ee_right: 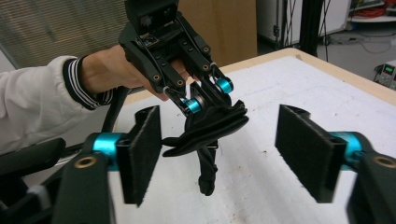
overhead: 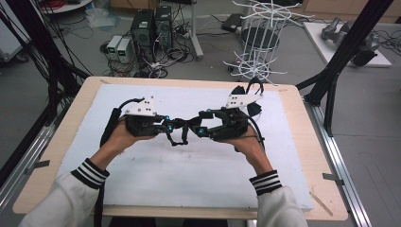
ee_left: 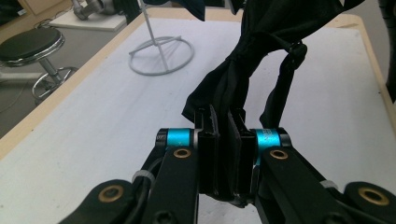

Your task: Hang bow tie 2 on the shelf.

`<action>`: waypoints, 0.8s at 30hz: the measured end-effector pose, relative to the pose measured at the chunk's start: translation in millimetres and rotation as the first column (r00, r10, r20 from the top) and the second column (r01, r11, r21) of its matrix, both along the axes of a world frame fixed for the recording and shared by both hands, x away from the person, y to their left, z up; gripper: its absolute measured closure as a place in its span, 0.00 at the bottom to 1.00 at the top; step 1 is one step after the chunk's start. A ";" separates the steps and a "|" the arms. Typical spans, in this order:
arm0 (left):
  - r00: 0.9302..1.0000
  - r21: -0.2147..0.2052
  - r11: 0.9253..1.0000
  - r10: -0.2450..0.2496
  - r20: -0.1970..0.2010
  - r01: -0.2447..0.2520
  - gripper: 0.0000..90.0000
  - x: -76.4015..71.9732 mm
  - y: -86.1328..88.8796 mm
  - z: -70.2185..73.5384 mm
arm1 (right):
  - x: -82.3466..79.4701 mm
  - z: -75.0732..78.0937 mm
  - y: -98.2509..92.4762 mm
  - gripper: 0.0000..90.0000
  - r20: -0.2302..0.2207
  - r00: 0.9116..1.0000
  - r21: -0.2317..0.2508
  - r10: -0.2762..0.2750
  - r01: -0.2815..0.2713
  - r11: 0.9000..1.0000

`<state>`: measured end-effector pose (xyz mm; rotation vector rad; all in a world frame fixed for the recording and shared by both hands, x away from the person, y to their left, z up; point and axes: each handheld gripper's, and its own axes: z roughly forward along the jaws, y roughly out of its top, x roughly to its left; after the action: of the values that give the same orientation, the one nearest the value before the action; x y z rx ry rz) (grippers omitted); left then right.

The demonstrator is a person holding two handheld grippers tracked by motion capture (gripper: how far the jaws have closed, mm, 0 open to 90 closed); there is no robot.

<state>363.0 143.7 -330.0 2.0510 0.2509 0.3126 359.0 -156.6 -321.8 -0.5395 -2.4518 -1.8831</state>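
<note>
- The left gripper (overhead: 166, 126) sits left of centre in the high view, held over the white sheet (overhead: 156, 184) that covers the wooden table (overhead: 71, 109).
- Its jaws are clamped tight on a black cloth (overhead: 187, 128); in the left gripper view the cloth (ee_left: 243, 74) rises from between the closed pads towards the top middle of the frame.
- The right gripper (overhead: 202, 124) is right of centre in the high view, facing the left one, with the cloth hanging between the two.
- In the right gripper view its two pads (ee_right: 144, 149) stand apart at the left and right of the frame, touching nothing; no cloth lies between them, and the cloth (ee_right: 210, 130) hangs beyond, at the centre, from the left gripper (ee_right: 208, 100).
- A thin twisted end of the cloth dangles down towards the sheet without clearly reaching it.
- The left hand (ee_right: 107, 70), with a striped white cuff, shows at the upper left of the right gripper view.
- A white wire rack (overhead: 260, 42) stands on the floor beyond the table, top middle of the high view; its ring base (ee_left: 161, 55) appears at the upper left of the left gripper view.
</note>
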 end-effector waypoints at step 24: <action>1.000 -0.005 1.000 0.004 0.017 -0.004 0.93 -3.4 0.8 -2.2 | -0.5 0.4 0.3 0.93 -0.023 0.999 -0.068 -0.036 0.034 0.997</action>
<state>359.6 144.5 -332.2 2.0424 0.2449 0.3314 358.4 -156.2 -321.3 -0.6075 -2.5151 -1.8007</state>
